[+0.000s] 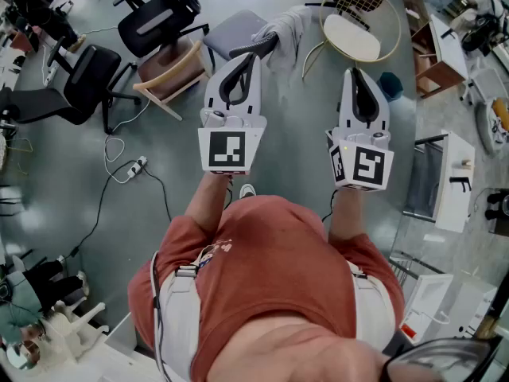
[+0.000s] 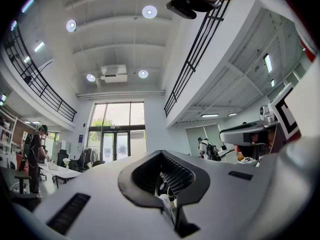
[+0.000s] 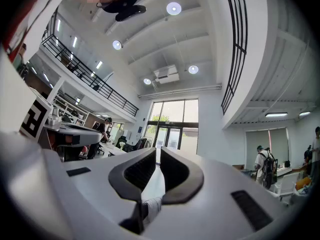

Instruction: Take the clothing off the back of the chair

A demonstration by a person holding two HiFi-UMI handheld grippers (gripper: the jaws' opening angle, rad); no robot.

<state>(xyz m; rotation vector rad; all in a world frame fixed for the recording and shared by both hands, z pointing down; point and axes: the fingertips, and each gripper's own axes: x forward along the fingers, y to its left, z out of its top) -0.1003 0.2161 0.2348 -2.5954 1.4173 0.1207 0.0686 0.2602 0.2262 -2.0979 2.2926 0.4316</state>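
Observation:
A light grey garment (image 1: 288, 29) hangs over the back of a grey-seated chair (image 1: 232, 32) at the top middle of the head view. My left gripper (image 1: 250, 57) is held out in front of the person, its tips just below and left of the garment and apart from it. The right gripper (image 1: 354, 73) is held level beside it, further right, over bare floor. Both look shut, with nothing between the jaws. The left gripper (image 2: 161, 154) and right gripper (image 3: 157, 151) views tilt up at a tall hall's ceiling, and neither shows the garment.
Black office chairs (image 1: 155, 16) and a wooden chair (image 1: 171, 74) stand to the left. To the right of the garment is a round cane chair (image 1: 354, 32) with a white cushion. A power strip and cable (image 1: 135, 165) lie on the floor. White furniture (image 1: 453, 183) lines the right side.

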